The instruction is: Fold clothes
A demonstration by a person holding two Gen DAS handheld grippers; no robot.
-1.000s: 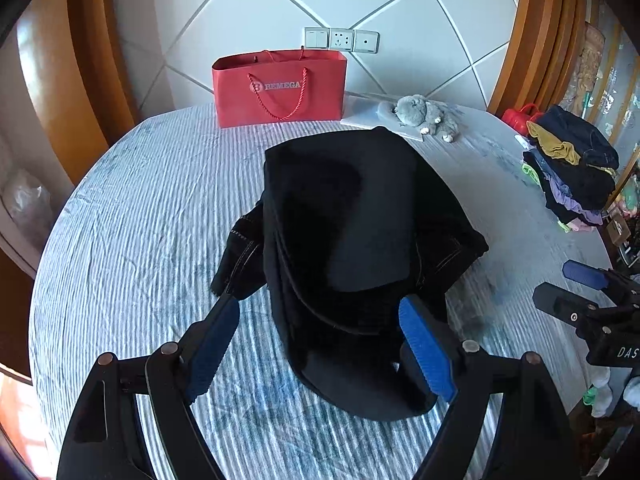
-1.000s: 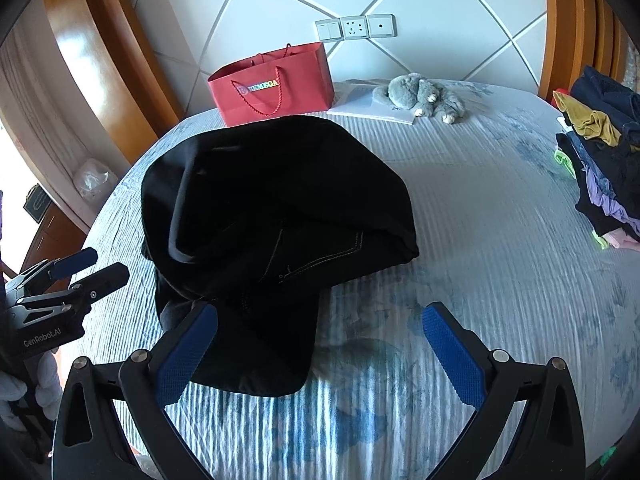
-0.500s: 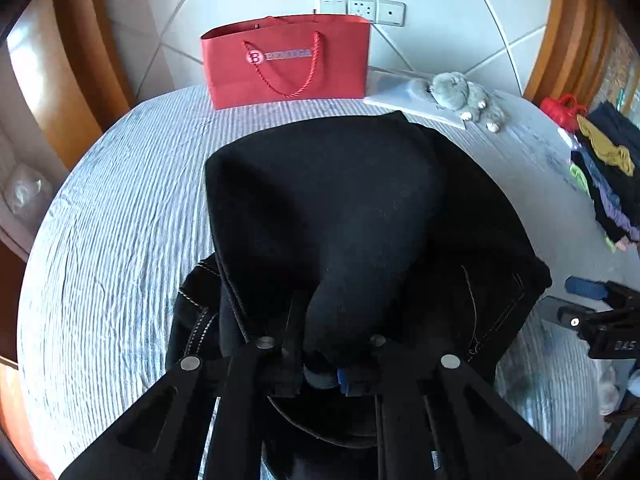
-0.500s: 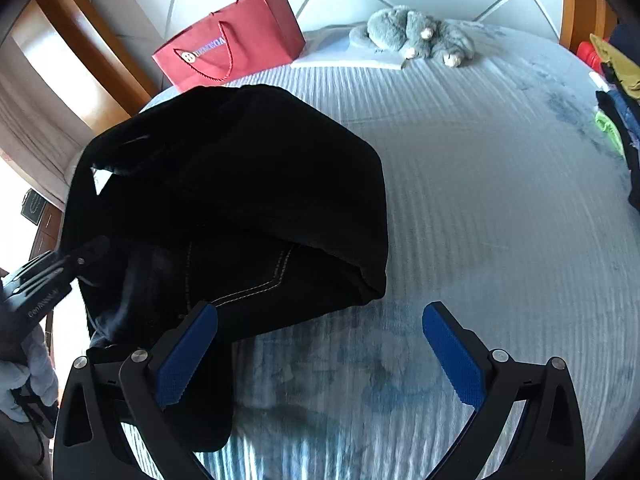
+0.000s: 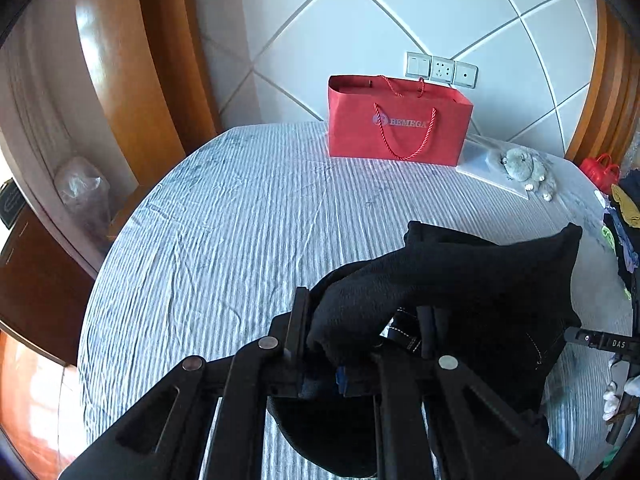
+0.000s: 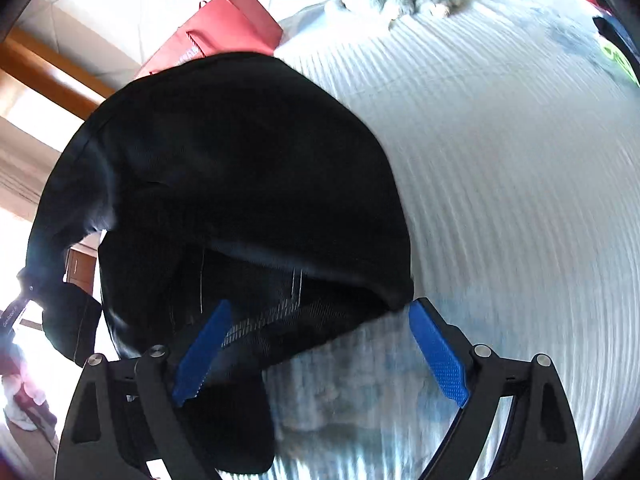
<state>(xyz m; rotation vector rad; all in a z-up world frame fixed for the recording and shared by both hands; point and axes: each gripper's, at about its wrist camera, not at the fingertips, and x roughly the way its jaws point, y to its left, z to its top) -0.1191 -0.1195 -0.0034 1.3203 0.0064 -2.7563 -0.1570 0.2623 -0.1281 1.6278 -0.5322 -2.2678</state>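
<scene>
Black jeans [image 5: 472, 292] with pale stitching lie bunched on the blue-striped bed [image 5: 240, 216]. My left gripper [image 5: 340, 376] is shut on a fold of the jeans and holds it lifted, the cloth stretching off to the right. In the right wrist view the jeans [image 6: 240, 184] fill the left half. My right gripper [image 6: 320, 344] stands low over their near edge, its jaws closing with the hem between the blue pads [image 6: 438, 354]; the pads stand apart from the cloth on the right side.
A red paper bag [image 5: 396, 120] stands at the bed's far edge by the wall. A grey plush toy [image 5: 522, 162] lies on a white sheet to its right. Stacked clothes [image 5: 624, 216] sit at the right edge. Bare bedding spreads left of the jeans.
My left gripper shut on the jeans' near fold and pulled it up and leftward. My right gripper sank toward the jeans' edge and its jaws have started narrowing.
</scene>
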